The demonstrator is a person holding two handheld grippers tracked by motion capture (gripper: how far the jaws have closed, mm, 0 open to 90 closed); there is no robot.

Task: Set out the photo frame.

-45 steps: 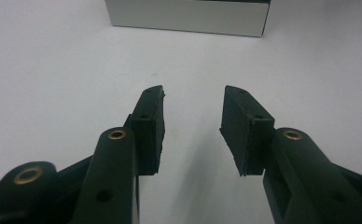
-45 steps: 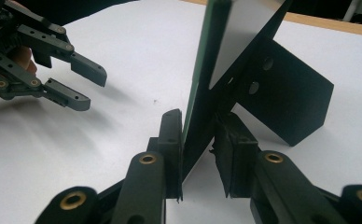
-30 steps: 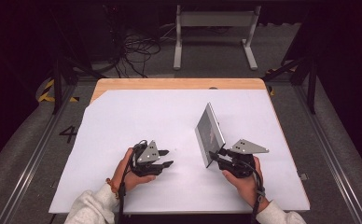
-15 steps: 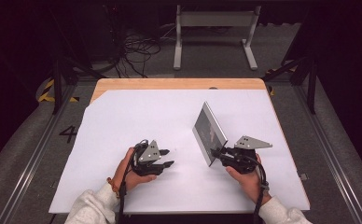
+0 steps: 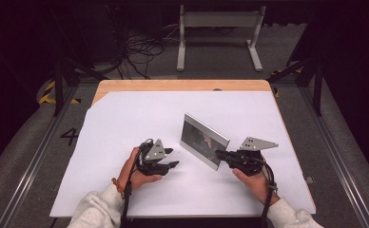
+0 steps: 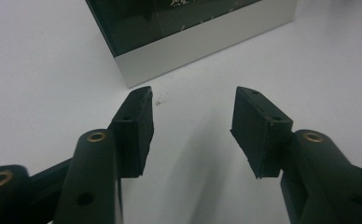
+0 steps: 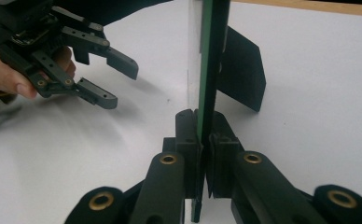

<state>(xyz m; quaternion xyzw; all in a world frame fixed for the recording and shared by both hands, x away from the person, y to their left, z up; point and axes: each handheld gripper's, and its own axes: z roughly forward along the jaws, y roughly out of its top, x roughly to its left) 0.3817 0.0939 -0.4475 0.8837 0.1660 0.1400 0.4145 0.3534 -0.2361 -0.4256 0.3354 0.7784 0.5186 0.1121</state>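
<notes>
A silver-edged picture frame (image 5: 204, 140) with a dark picture stands on its long edge in the middle of the white table (image 5: 125, 118). My right gripper (image 5: 219, 155) is shut on the frame's near right end, and in the right gripper view the pads (image 7: 188, 135) clamp the thin edge (image 7: 210, 56). The frame's black back stand (image 7: 242, 70) sticks out behind. My left gripper (image 5: 172, 157) lies just left of the frame, and its jaws have just been opening with nothing between them. In the left gripper view the left gripper (image 6: 193, 116) faces the frame's lower corner (image 6: 193, 42).
The white sheet covers a wooden tabletop whose bare strip (image 5: 173, 85) shows at the back. Behind the table, on the floor, stand a metal rack (image 5: 218, 21) and a tangle of cables (image 5: 140, 52). Rails run along both sides of the table.
The frame has swung in the right gripper, so its face now shows longer and lower than before. The left gripper's jaws stand a little wider.
</notes>
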